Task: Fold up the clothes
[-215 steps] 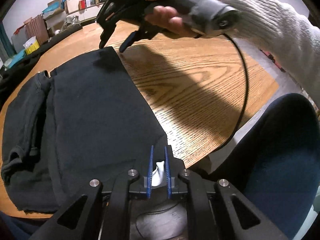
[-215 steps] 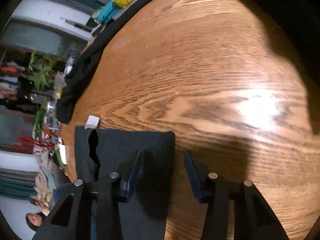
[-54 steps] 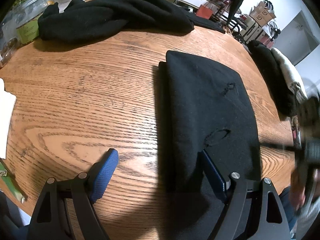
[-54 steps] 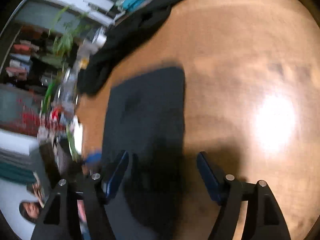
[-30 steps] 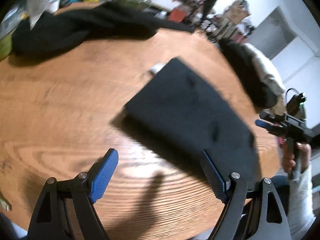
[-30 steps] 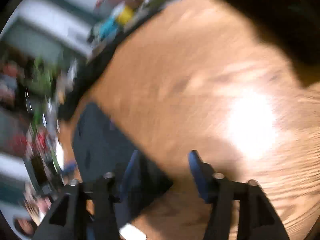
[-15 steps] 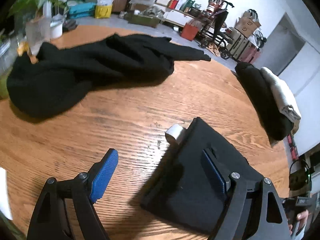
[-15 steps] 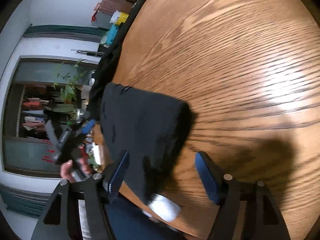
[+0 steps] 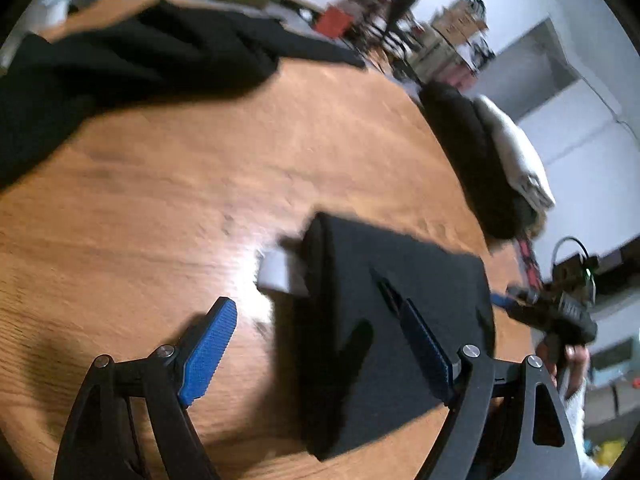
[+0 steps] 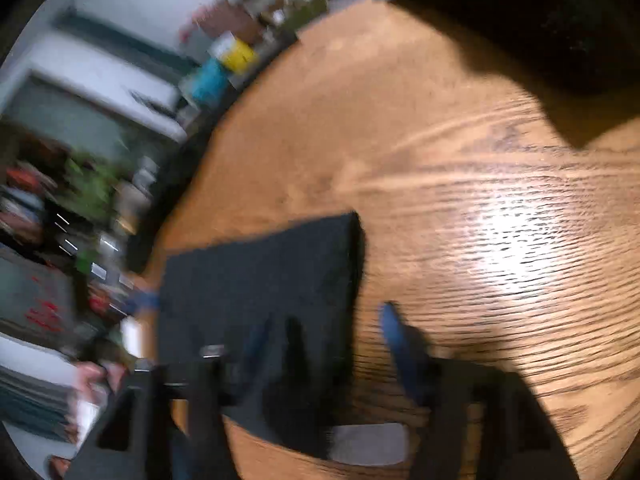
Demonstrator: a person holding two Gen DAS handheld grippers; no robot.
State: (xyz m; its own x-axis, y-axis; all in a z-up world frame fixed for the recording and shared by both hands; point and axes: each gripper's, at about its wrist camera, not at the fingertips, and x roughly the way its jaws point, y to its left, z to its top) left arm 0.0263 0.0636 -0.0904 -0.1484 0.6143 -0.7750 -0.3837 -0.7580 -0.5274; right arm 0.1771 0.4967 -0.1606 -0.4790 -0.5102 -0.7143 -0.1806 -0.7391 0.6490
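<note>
Lying as a compact black rectangle on the wooden surface [image 9: 168, 184], the folded garment [image 9: 392, 320] had gone from a wide spread, seven seconds earlier, to a finished fold. The left gripper [image 9: 316, 344] hung released, its far jaw over the cloth and the near jaw over bare wood, a white tag [image 9: 280, 274] just ahead between them. The right gripper [image 10: 324, 332] also stood open and empty, straddling the garment's edge. The dark heap [image 9: 132, 56] beyond probably came next.

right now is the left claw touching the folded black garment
Cannot tell. In the left wrist view the left claw is open over the folded black garment, but blur hides any gap or contact.
</note>
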